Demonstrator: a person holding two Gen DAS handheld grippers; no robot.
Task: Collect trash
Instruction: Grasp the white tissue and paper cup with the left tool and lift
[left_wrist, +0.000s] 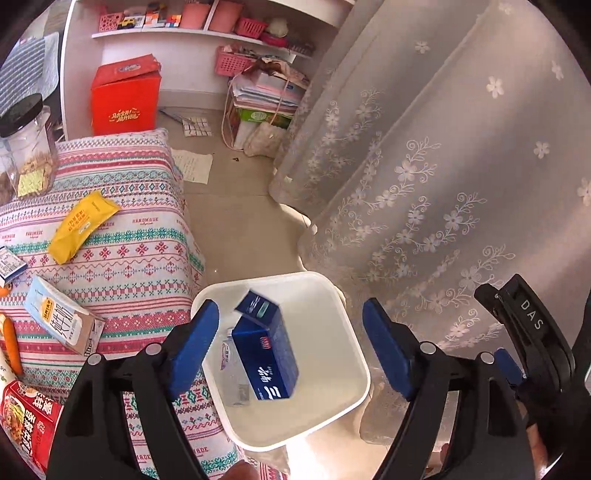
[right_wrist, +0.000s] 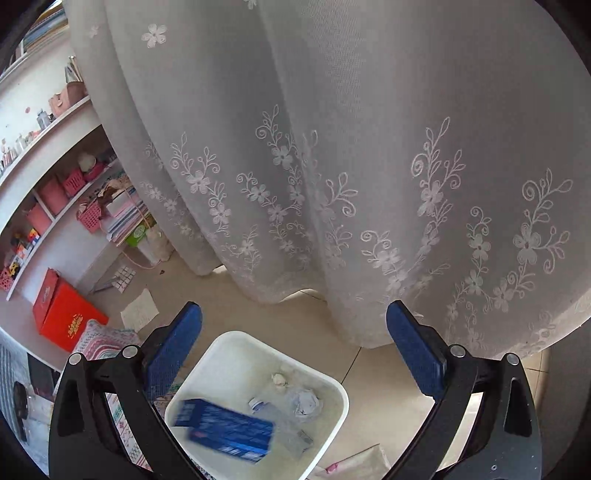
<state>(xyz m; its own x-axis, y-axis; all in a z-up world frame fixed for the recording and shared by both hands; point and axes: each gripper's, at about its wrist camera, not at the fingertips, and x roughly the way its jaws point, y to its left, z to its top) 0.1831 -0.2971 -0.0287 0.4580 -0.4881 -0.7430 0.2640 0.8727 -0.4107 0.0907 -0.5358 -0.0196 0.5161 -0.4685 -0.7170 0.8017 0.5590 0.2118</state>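
The blue box (left_wrist: 266, 354) sits inside the white bin (left_wrist: 332, 417), its flap open. Its long axis is tilted, the flap end toward the bin's far rim in the left wrist view; in the right wrist view the box (right_wrist: 229, 430) is motion-blurred & lies slantwise across the bin (right_wrist: 338, 410). It's cardboard, glossy, rectangular w/ white lettering. The bin is smooth plastic, squarish w/ rounded corners, standing on tiled floor beside the desk (left_wrist: 140, 258), which is covered w/ a woven patterned cloth. Also in the bin: crumpled paper (right_wrist: 306, 402) & a clear plastic wrapper (left_wrist: 232, 369).

The left claw (left_wrist: 288, 332) is spread wide above the bin, pads touching nothing; the box is below & between them, not gripped. The right claw (right_wrist: 293, 325) is likewise wide open & empty, w/ the lace curtain (right_wrist: 332, 166) behind it.

On the desk: a yellow snack pack (left_wrist: 83, 227) & a milk carton (left_wrist: 62, 321).
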